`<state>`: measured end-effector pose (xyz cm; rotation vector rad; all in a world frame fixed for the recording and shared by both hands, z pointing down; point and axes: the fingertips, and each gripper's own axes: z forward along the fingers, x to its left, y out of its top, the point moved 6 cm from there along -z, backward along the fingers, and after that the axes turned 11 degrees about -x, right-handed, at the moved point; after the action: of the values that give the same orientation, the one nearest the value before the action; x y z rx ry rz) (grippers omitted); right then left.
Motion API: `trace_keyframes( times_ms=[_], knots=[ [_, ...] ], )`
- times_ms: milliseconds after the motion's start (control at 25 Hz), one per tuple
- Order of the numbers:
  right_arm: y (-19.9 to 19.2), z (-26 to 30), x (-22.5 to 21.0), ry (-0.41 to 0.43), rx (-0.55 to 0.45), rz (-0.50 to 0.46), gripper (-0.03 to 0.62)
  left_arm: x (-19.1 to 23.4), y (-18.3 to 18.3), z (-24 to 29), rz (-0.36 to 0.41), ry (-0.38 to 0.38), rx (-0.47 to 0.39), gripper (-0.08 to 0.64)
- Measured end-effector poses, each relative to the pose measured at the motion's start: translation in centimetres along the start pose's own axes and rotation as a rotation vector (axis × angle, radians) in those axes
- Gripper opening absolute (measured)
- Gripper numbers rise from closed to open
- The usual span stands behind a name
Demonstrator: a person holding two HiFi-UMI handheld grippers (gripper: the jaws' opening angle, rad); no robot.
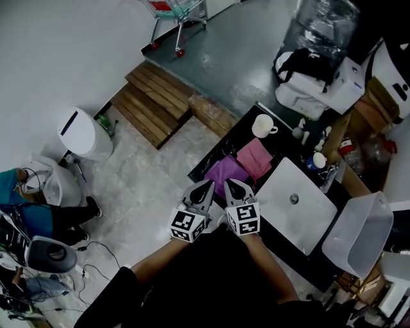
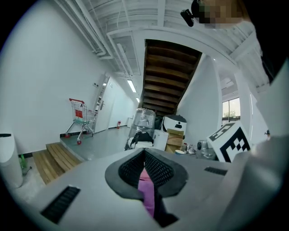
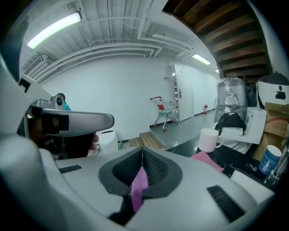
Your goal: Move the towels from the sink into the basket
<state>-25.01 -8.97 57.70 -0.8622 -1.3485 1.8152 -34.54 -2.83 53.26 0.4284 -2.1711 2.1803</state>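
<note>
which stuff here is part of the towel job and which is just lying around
Job: purple towel, clamped in left gripper and right gripper; pink towel on the counter; sink; basket.
Lying about: white mug; shopping cart; wooden steps; water cooler bottle.

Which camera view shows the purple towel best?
The head view. There the purple towel shows almost whole, lying on the black counter beside the pink towel. Each gripper view shows only a narrow strip of it pinched between closed jaws.
</note>
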Motion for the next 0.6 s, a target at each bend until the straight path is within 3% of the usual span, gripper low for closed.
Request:
trace_keyframes(
  times_ms=[320,360,440,600],
  knots=[
    [-3.1,3.5,-1.5,0.083,0.135,-0.033,0.022,1.3,-0.1,0.5,-0.024,0.072,-0.005,0.014],
    [-3.4,3.9,-1.8,0.088,0.149,-0.033,0.039,1.5,-0.1,0.5,-0.030,0.080,-0.002,0.014],
    [-3.9,4.6,-2.4,0.102,0.176,-0.030,0.133,1.8,0.0,0.7,-0.031,0.093,0.014,0.014],
    [-5.4,5.9,-2.9,0.123,0.241,-0.044,0.164,2.4,0.2,1.0,-0.016,0.121,0.016,0.014]
  ],
)
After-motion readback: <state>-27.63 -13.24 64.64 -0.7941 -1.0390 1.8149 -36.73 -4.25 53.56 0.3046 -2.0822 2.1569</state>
